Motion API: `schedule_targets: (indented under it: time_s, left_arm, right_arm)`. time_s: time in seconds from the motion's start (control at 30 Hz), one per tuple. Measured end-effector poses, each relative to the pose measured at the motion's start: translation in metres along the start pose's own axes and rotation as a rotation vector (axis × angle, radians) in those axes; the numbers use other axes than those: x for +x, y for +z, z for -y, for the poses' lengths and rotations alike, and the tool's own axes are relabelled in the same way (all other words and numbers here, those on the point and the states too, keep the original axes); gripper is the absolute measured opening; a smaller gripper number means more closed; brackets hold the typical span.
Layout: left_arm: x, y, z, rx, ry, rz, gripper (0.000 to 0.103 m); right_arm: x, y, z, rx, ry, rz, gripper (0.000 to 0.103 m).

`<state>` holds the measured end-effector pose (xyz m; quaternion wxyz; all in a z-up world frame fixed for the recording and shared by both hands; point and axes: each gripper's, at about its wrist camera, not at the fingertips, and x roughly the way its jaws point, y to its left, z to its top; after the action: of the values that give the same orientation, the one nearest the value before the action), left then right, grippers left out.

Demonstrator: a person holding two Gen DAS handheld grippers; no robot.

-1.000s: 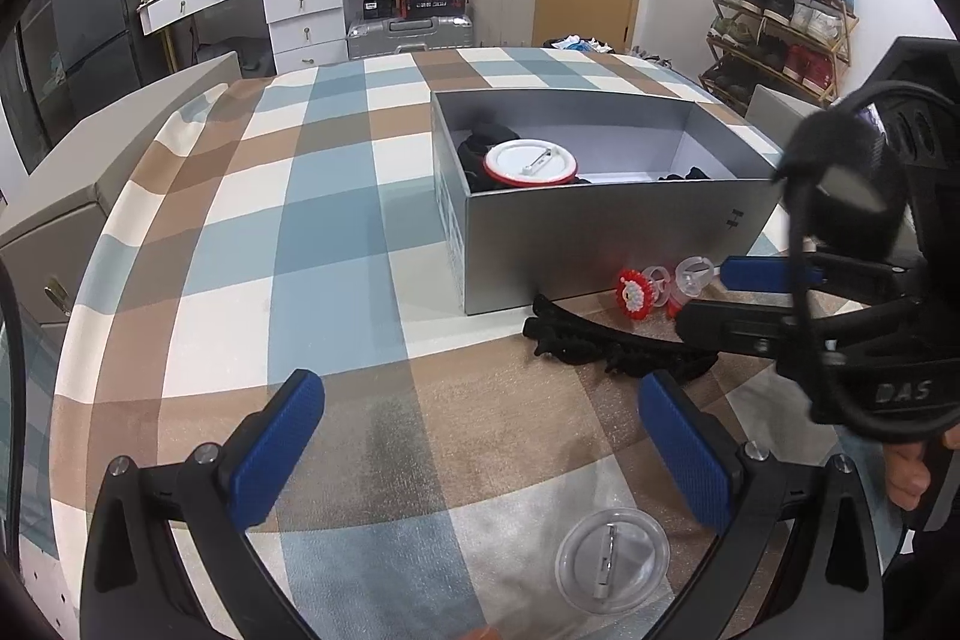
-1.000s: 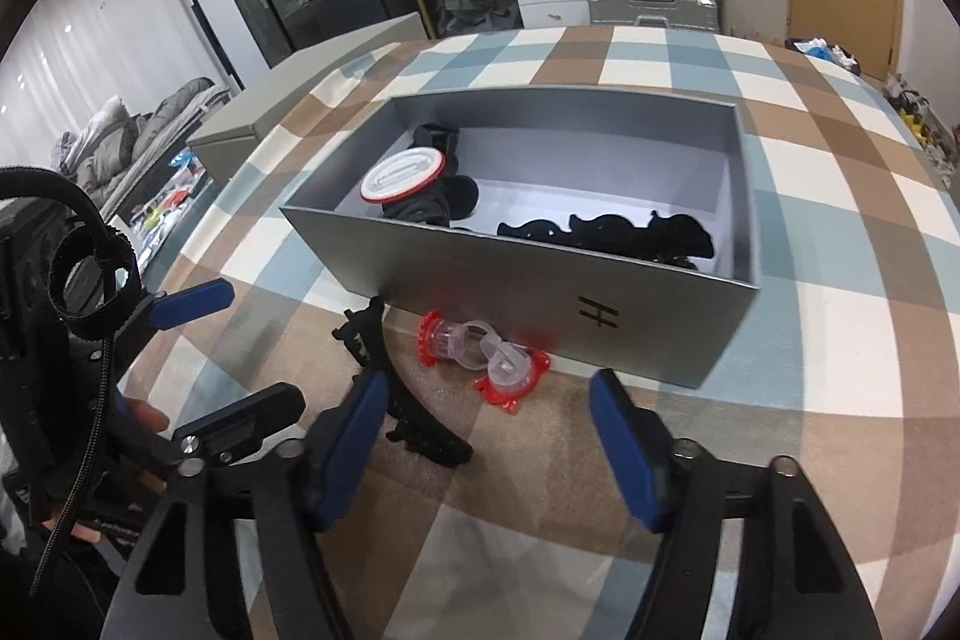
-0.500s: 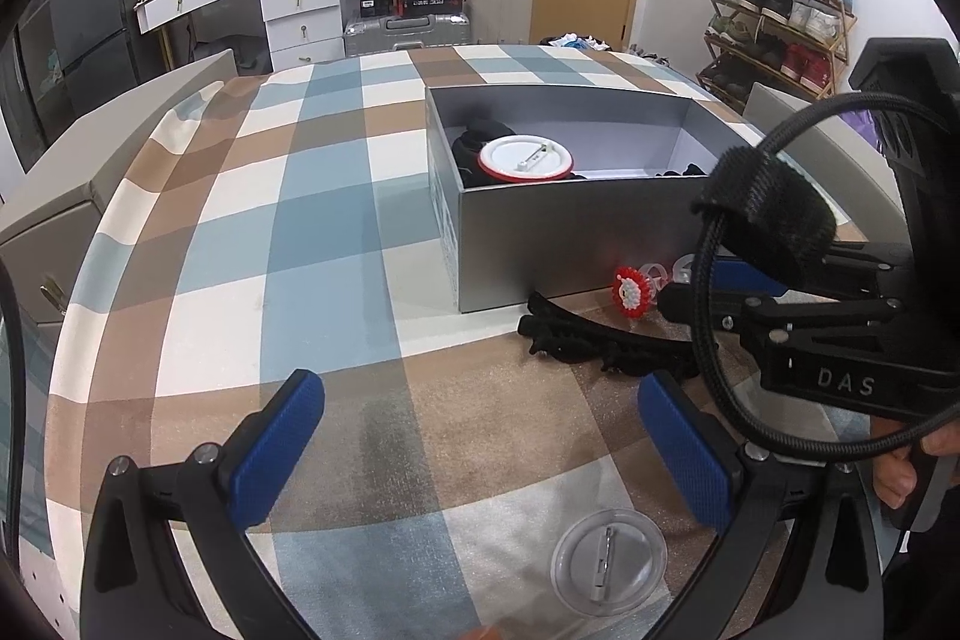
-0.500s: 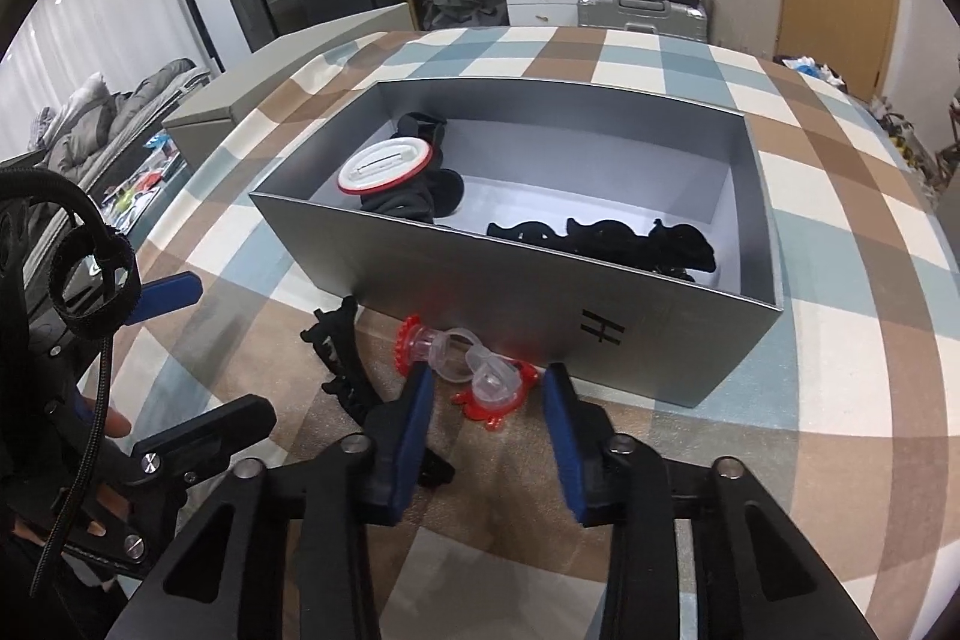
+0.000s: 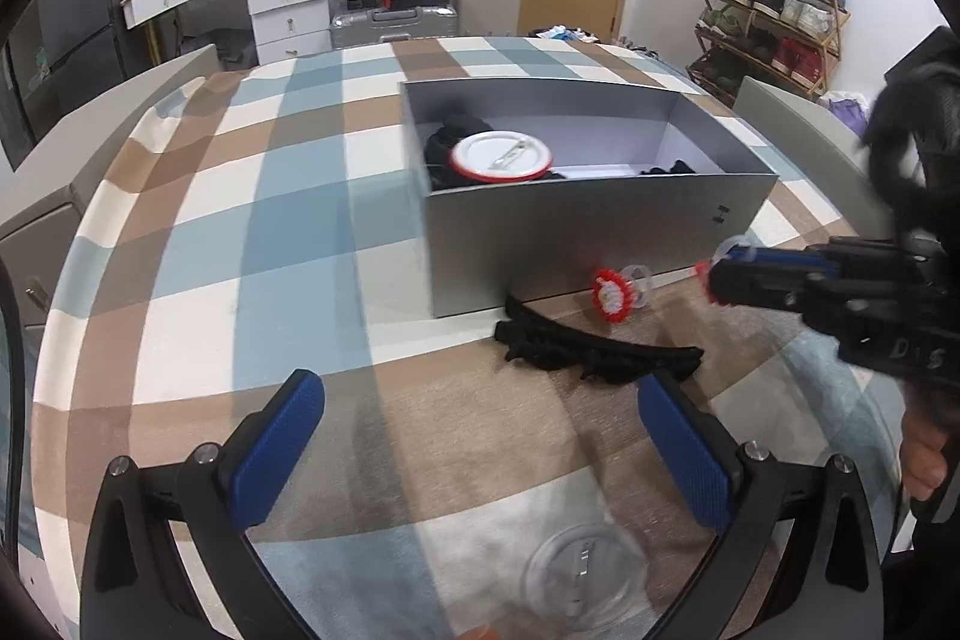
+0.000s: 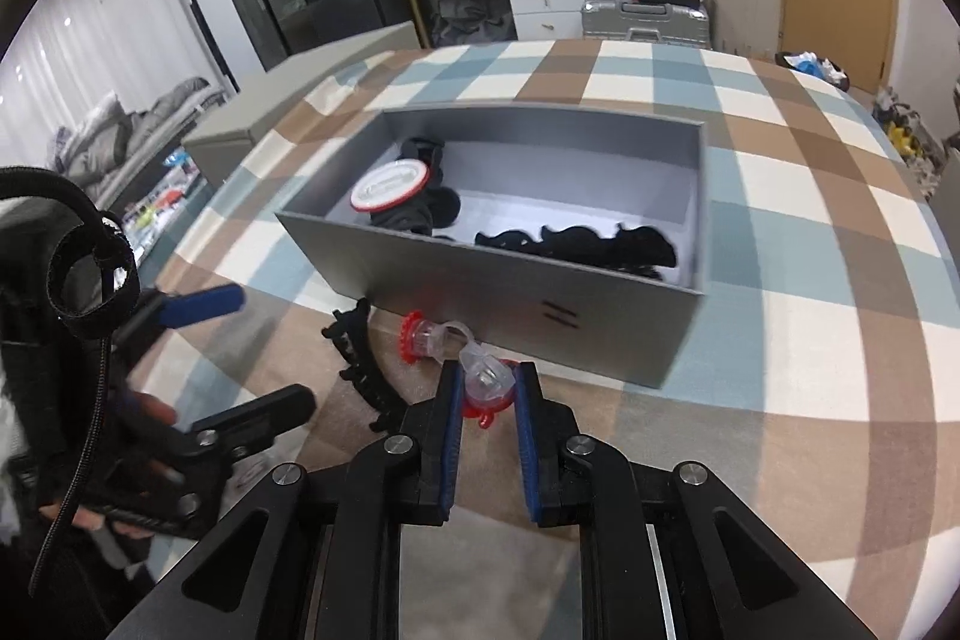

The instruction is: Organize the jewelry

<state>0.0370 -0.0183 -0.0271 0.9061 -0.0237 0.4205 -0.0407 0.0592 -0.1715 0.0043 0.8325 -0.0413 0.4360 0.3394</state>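
Left wrist view: the left gripper (image 5: 480,454) stands wide, empty; one clear badge (image 5: 585,571) at 6 o'clock, one black hair clip (image 5: 600,352) at 12.

Right wrist view: the right gripper (image 6: 489,394), just closed, pinches the red-and-clear ornament (image 6: 456,346) (its near end); one grey box (image 6: 522,292) at 12.

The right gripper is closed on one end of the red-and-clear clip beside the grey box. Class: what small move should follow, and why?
Probably lift it and carry it over the box wall. The right gripper pinches the red-and-clear clip, whose other end lies on the cloth, against the grey box, where other pieces already lie.
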Motion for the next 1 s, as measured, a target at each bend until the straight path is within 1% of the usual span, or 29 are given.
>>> schedule_targets:
  time_s: [0.2, 0.3, 0.43, 0.5, 0.6, 0.67, 0.73, 0.8, 0.83, 0.9, 1.0]
  left_arm:
    - [0.006, 0.005, 0.016, 0.033, -0.075, -0.037, 0.102]
    - [0.014, 0.005, 0.025, 0.069, -0.059, -0.059, 0.102]
    - [0.023, 0.006, 0.032, 0.072, -0.074, -0.100, 0.102]
    - [0.025, 0.008, 0.036, 0.073, -0.050, -0.102, 0.102]
    - [0.028, 0.011, 0.040, 0.080, -0.067, -0.109, 0.102]
    - [0.030, 0.013, 0.043, 0.091, -0.055, -0.120, 0.102]
    - [0.032, 0.014, 0.044, 0.104, -0.048, -0.118, 0.099]
    - [0.031, 0.014, 0.044, 0.117, -0.034, -0.110, 0.091]
    - [0.030, 0.014, 0.043, 0.118, -0.037, -0.109, 0.088]
    - [0.026, 0.013, 0.042, 0.119, -0.061, -0.094, 0.089]
    - [0.020, 0.009, 0.037, 0.122, -0.061, -0.070, 0.089]
  right_arm:
    - [-0.020, 0.001, 0.008, 0.020, 0.005, 0.028, 0.016]
    - [-0.022, 0.000, 0.011, 0.026, 0.001, 0.028, 0.016]
    - [-0.023, -0.003, 0.015, 0.030, -0.004, 0.023, 0.016]
    - [-0.024, -0.003, 0.018, 0.038, -0.004, 0.024, 0.016]
    - [-0.027, -0.003, 0.022, 0.048, -0.004, 0.029, 0.016]
    - [-0.028, -0.002, 0.024, 0.052, -0.001, 0.031, 0.016]
    - [-0.030, -0.002, 0.025, 0.055, -0.002, 0.034, 0.016]
    - [-0.031, -0.002, 0.026, 0.057, -0.004, 0.036, 0.016]
    - [-0.031, -0.002, 0.027, 0.057, -0.003, 0.036, 0.016]
    - [-0.031, -0.002, 0.027, 0.060, 0.000, 0.038, 0.016]
    - [-0.031, -0.002, 0.025, 0.053, -0.002, 0.037, 0.016]
